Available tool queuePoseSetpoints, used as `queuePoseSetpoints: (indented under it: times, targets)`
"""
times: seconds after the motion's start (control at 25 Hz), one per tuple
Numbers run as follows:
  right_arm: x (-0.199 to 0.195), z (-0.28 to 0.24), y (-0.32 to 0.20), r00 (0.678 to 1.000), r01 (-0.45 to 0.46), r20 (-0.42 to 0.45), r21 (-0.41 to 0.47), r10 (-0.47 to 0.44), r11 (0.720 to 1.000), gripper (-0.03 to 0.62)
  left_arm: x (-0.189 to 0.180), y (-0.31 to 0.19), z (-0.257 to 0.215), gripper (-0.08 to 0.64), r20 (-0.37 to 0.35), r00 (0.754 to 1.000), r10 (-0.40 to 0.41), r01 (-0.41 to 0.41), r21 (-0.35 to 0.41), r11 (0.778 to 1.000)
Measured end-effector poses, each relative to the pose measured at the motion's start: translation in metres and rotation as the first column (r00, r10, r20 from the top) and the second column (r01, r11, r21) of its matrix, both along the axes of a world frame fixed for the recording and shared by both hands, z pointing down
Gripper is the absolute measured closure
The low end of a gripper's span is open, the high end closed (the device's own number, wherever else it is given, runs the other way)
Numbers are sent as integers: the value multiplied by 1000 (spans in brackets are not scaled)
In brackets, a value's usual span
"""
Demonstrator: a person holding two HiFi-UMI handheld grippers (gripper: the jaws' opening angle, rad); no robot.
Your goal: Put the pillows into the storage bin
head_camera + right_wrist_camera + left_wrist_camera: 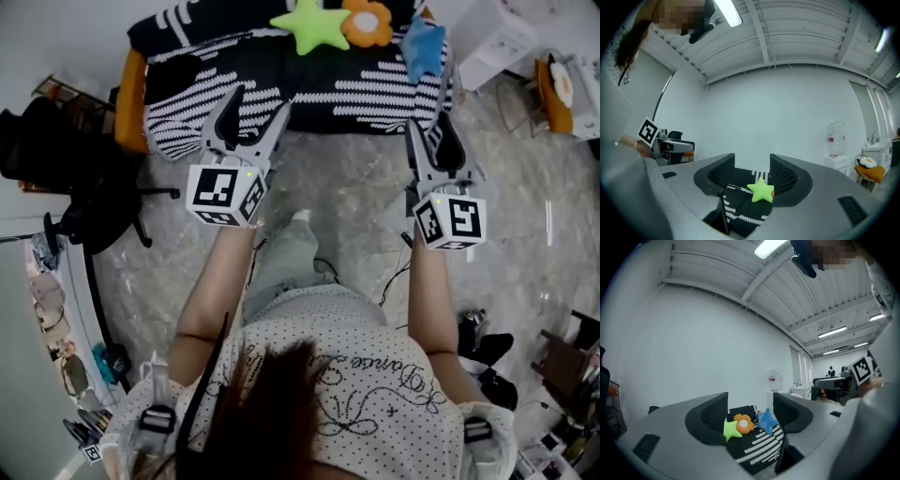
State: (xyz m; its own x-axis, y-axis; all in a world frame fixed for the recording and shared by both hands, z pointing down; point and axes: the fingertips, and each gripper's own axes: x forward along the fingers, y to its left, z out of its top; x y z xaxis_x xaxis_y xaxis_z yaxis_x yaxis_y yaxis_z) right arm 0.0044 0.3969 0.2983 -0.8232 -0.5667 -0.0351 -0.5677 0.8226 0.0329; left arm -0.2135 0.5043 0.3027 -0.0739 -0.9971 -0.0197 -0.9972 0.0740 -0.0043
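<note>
Your left gripper [255,105] and right gripper [429,127] are both hanging released and empty, aiming at the striped sofa [356,84]. The 3 pillows are sitting crowded along its far edge: green star [314,26], blue star [422,47], orange flower [367,22].

Risks:
- Pinching only 1 star tip is inviting a slip.
- Pulling 1 pillow is likely knocking a neighbour off.
- No storage bin is showing.

I see a black-and-white striped cover [309,98] draped over a couch along the far side of the marbled floor [347,197]. A black office chair [70,178] stands at the floor's left edge, near the couch's left end. A white cabinet [492,42] and an orange stool [551,103] sit in the far right corner. A water dispenser [775,379] stands against the white wall.
</note>
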Motion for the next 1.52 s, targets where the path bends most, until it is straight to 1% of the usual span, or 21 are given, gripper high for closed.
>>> queuePoseSetpoints:
  times: [0.08, 0.2, 0.28, 0.44, 0.6, 0.72, 0.8, 0.96, 1.12, 1.24, 1.32, 1.52]
  targets:
    - [-25, -6, -15, 1000, -6, 13, 4, 6, 1000, 371, -24, -21, 4, 272, -11, 1000, 10, -10, -9, 1000]
    - [-58, -16, -35, 1000, -15, 24, 33, 15, 999, 374, -58, -48, 3, 270, -21, 1000, 10, -10, -3, 1000]
    - [-75, -17, -48, 1000, -20, 22, 36, 19, 999, 373, -75, -63, 0, 267, -19, 1000, 10, -10, 0, 1000]
    - [-98, -13, -69, 1000, -20, 4, 21, 20, 1000, 371, -100, -82, 1, 261, -42, 999, 3, -3, -1, 1000]
    - [-114, -3, -94, 1000, -14, -9, 4, 14, 1000, 371, -116, -105, 8, 261, -60, 998, -10, 10, -8, 1000]
    - [-128, 1, -126, 1000, -5, 11, -18, 5, 1000, 371, -128, -130, 13, 261, -63, 998, -30, 29, -13, 999]
    - [-140, 1, -149, 1000, 19, 16, -14, -18, 1000, 371, -135, -151, 17, 261, -69, 996, -52, 51, -19, 999]
    - [-160, 0, -200, 997, 75, -16, 3, -75, 997, 367, -147, -195, 17, 261, -60, 994, -93, 91, -25, 996]
    - [-171, -10, -255, 993, 116, 8, -4, -116, 993, 367, -159, -237, 13, 261, -44, 989, -143, 142, -32, 989]
    - [-180, -21, -290, 988, 151, 12, 16, -152, 988, 367, -165, -265, 11, 261, -42, 983, -180, 178, -37, 983]
    - [-186, -23, -313, 986, 167, 15, 21, -167, 986, 367, -170, -281, 9, 261, -45, 979, -200, 198, -33, 980]
    - [-205, -18, -358, 983, 183, 20, -4, -183, 983, 367, -185, -319, 13, 261, -66, 972, -227, 225, -44, 973]
